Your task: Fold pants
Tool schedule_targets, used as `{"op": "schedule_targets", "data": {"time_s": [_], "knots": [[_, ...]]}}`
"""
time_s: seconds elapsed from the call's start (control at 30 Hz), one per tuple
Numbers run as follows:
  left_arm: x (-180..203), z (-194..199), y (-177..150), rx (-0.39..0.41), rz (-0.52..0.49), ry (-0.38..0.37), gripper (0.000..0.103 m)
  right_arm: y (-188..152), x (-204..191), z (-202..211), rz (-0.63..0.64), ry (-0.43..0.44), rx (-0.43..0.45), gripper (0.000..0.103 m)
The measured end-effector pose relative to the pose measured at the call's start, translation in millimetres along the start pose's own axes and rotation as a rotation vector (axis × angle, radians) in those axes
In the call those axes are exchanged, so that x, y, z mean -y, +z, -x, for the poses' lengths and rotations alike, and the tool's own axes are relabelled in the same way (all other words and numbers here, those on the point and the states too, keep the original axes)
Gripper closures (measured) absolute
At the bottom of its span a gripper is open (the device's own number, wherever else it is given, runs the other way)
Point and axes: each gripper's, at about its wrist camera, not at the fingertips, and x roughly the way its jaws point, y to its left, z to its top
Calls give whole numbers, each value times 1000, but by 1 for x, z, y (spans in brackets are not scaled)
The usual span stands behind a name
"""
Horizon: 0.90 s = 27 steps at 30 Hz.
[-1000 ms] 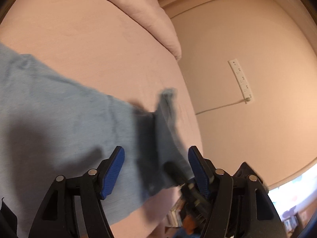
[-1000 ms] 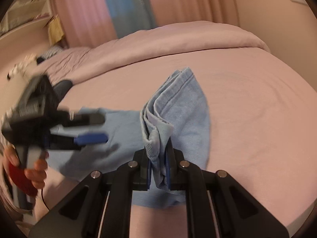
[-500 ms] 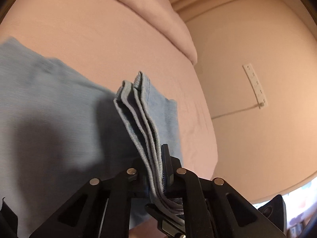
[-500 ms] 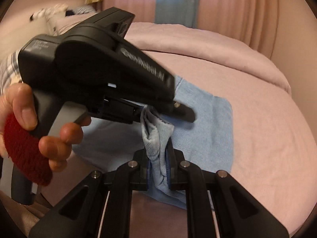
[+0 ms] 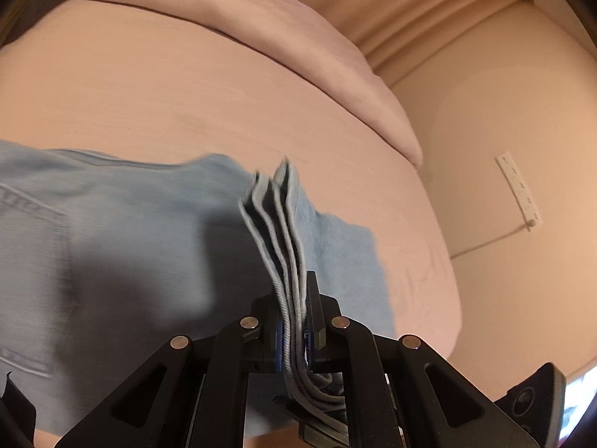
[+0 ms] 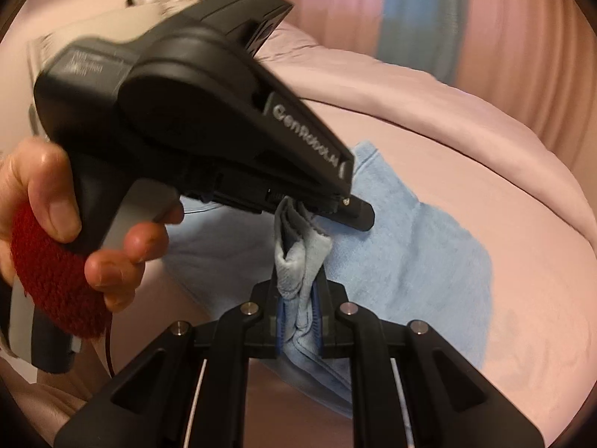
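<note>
Light blue pants point(image 5: 112, 231) lie spread on a pink bed point(image 5: 186, 104). My left gripper point(image 5: 294, 321) is shut on a bunched stack of the pants' hem layers point(image 5: 276, 224), which stands up between its fingers. My right gripper point(image 6: 298, 306) is shut on a fold of the same pants point(image 6: 298, 257) at the bed's near edge. The rest of the pants point(image 6: 418, 246) lies flat beyond it. The left gripper's black body point(image 6: 179, 119), held by a hand point(image 6: 44, 201), crosses the right wrist view just above the right gripper's fingers.
A folded pink duvet point(image 5: 261, 26) lies along the far side of the bed. A wall with a white power strip point(image 5: 518, 190) and cord stands to the right. Pink and blue curtains point(image 6: 418, 11) hang behind the bed.
My left gripper was open beside the hem one second ago; it has shut on the hem layers. It has moved in close to the right gripper. The right gripper kept its hold.
</note>
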Motion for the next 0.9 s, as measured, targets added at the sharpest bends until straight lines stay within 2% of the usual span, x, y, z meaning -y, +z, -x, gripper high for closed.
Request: {"op": "schedule_targets", "data": {"time_s": [0.2,0.3,0.57,0.73,0.9], "knots": [[-16,-6,-2,-14,14,33,97,4,6,-23,-35,43,-62,90],[-22,-8,-3,-20,29,18,97,7,14,-30,-35,47,-82,90],[-22,15,7,31,6,3,97,29,14,-32,-27,49,-52,91],[-37,15,3,34,34,56,97,40,6,-43,-22,85,-52,91],[-51,4,-2,-2,54,138,97,41,13,-67,-10,124,-102,90]]}}
